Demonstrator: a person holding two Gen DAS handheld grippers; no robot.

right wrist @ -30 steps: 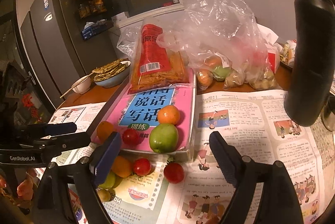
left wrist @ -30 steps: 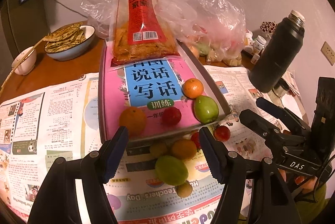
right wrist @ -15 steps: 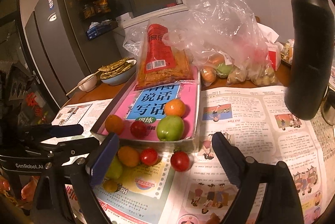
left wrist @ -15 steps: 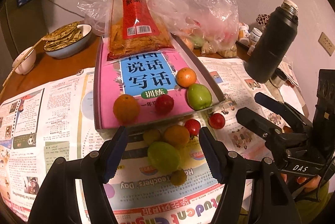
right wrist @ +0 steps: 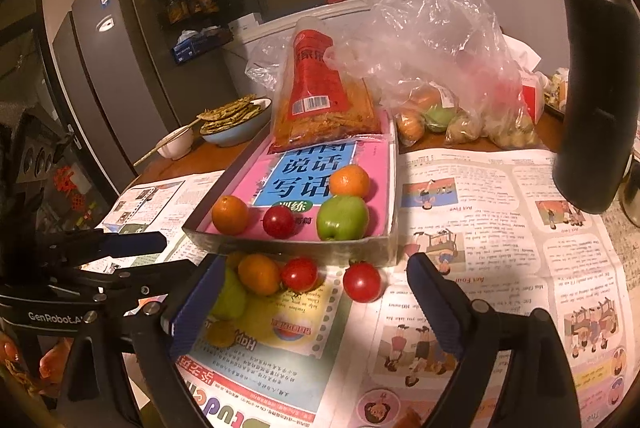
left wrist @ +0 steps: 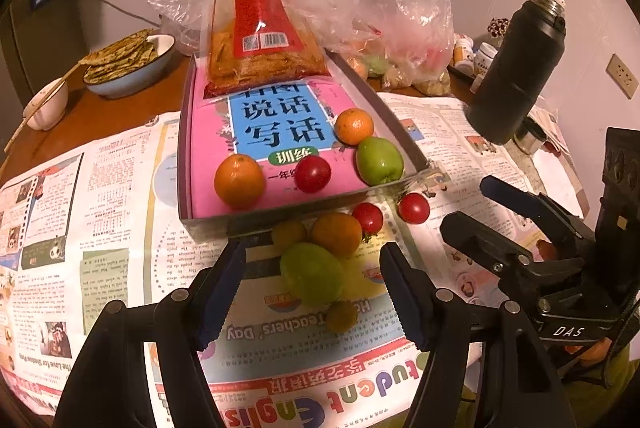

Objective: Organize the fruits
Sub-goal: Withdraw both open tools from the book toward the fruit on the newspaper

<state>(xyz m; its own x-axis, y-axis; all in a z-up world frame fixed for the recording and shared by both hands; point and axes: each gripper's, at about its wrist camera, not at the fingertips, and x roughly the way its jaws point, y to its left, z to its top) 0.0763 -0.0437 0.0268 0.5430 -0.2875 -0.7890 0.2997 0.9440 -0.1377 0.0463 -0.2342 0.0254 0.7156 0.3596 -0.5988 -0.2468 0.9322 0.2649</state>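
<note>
A shallow grey tray [left wrist: 404,135] [right wrist: 304,248] lined with a pink book holds two oranges [left wrist: 239,180], a red tomato [left wrist: 313,173] and a green fruit [left wrist: 379,160]. In front of it on the newspaper lie a green fruit [left wrist: 312,274], an orange [left wrist: 337,234], two red tomatoes [left wrist: 414,207] [right wrist: 362,282] and small yellow fruits [left wrist: 342,316]. My left gripper [left wrist: 312,284] is open and empty, its fingers either side of the loose green fruit. My right gripper [right wrist: 316,304] is open and empty, just in front of the loose tomatoes.
A red snack bag [left wrist: 260,39] leans on the tray's far end. Plastic bags of produce [right wrist: 440,83] lie behind. A black thermos [left wrist: 516,67] stands right. A bowl of flatbread [left wrist: 128,63] and a small white bowl [left wrist: 46,103] sit at far left.
Both grippers have drawn back and lifted a little, so the tray and loose fruit sit farther off. Both stayed open and empty. No fruit moved.
</note>
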